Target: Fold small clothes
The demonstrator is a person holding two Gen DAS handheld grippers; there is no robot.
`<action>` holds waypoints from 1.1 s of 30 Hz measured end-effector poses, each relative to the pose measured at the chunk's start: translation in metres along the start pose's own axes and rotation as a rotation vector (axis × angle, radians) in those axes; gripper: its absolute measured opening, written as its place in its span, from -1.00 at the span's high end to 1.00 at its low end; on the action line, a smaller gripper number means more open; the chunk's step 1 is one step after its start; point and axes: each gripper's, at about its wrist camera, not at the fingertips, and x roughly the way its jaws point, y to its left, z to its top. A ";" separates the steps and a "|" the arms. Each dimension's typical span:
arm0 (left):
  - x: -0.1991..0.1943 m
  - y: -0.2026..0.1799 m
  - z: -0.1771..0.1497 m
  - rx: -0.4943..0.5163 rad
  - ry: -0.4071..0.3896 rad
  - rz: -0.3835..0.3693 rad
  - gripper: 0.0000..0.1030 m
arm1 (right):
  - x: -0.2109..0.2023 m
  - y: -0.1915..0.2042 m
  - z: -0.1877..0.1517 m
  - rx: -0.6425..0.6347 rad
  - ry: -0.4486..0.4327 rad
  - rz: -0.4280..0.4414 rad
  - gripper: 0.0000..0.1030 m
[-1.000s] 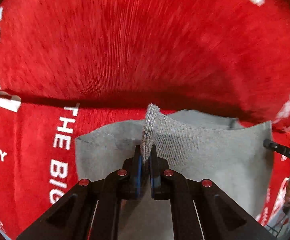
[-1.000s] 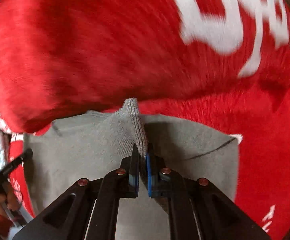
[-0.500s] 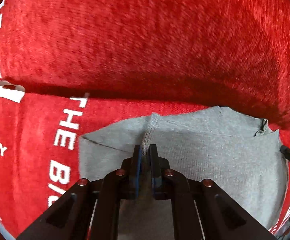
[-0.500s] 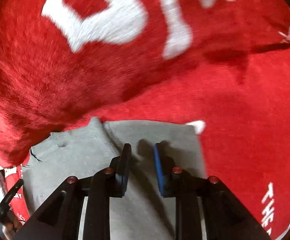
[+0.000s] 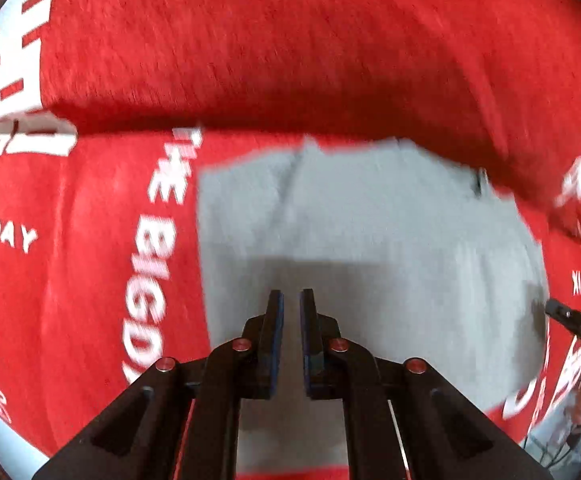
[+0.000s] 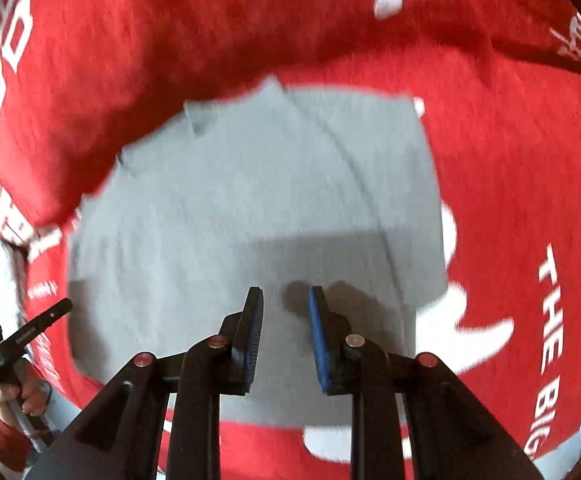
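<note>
A small grey knit garment (image 5: pixel 370 232) lies folded flat on the red printed cloth (image 5: pixel 90 260); it also shows in the right wrist view (image 6: pixel 250 200). My left gripper (image 5: pixel 291 294) hovers over its near half, its jaws a narrow gap apart and empty. My right gripper (image 6: pixel 284 292) hovers over the garment too, its jaws wide apart and empty. Both views are blurred by motion.
The red cloth with white lettering (image 6: pixel 550 300) covers the whole surface, and a raised fold of it (image 5: pixel 290 60) runs along the garment's far edge. The other gripper shows at the right edge of the left wrist view (image 5: pixel 578 324) and at the left of the right view (image 6: pixel 30 332).
Both grippers held the garment's raised edge a second ago. The right let go first, then the left. Both have pulled back, and the garment now lies flat.
</note>
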 end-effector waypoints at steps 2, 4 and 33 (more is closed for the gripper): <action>0.014 -0.001 -0.025 -0.001 0.052 0.039 0.82 | 0.008 -0.017 -0.018 0.012 0.034 -0.026 0.56; 0.026 0.009 -0.047 -0.026 0.070 0.041 0.82 | 0.010 -0.029 -0.030 0.031 0.043 -0.025 0.57; -0.024 0.037 -0.090 -0.052 0.069 0.009 0.82 | -0.015 -0.102 -0.072 0.511 0.019 0.042 0.75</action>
